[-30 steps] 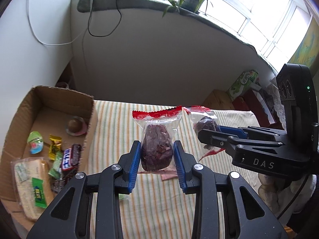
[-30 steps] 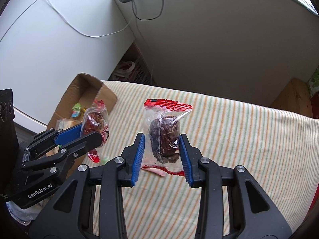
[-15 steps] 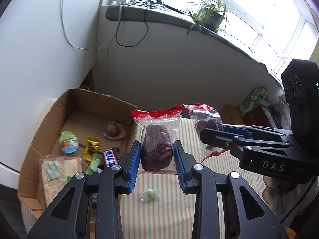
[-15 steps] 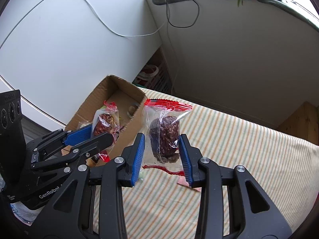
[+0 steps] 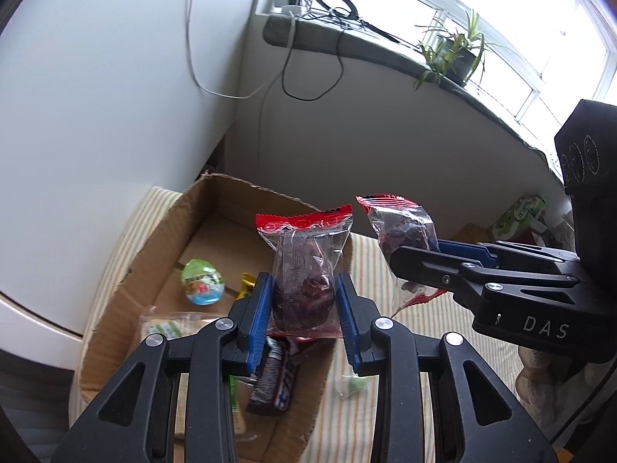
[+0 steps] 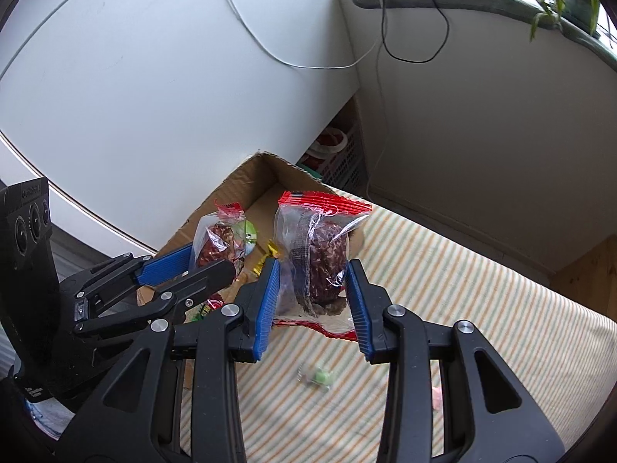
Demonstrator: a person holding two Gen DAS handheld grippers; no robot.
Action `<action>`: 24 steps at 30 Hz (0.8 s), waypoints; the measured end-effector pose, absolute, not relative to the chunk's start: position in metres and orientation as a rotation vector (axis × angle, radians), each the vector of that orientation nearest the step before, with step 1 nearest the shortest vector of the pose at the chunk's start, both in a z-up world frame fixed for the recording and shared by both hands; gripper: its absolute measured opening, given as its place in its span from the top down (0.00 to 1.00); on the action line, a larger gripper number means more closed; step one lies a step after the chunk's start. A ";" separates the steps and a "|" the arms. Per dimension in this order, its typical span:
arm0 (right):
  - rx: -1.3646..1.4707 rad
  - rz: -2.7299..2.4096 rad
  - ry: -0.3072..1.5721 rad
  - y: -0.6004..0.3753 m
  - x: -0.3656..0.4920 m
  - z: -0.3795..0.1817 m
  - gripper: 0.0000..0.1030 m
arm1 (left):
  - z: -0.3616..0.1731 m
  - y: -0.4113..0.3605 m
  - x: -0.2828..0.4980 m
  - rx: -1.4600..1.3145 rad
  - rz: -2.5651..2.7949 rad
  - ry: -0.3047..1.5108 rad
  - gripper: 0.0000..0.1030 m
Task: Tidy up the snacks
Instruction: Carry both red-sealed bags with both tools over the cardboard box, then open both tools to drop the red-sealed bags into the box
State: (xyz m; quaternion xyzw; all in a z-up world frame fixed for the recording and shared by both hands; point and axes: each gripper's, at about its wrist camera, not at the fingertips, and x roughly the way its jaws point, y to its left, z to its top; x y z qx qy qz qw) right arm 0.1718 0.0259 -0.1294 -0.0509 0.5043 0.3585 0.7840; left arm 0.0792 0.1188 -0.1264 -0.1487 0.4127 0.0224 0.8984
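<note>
Snack packets (image 5: pixel 304 270) (image 6: pixel 316 258), contents blurred by wrap, sit clamped in both tongs (image 5: pixel 304 301) (image 6: pixel 314 293).

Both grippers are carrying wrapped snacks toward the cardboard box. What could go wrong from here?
The right gripper holds its wrapped snack beside the cardboard box, above the striped cloth, so letting go now would likely miss the box. The left gripper and its snack sit close to the right one, so they might collide. A small green candy on the cloth could be overlooked.
</note>
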 end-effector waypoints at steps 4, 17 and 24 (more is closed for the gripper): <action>-0.121 0.788 1.103 0.043 0.175 -0.136 0.64 | -0.129 0.128 0.078 -0.314 0.073 0.857 0.69; -0.143 0.805 1.153 0.075 0.189 -0.161 0.64 | -0.139 0.152 0.079 -0.337 0.135 0.877 0.69; -0.154 0.816 1.159 0.083 0.191 -0.167 0.63 | -0.141 0.154 0.085 -0.337 0.144 0.887 0.69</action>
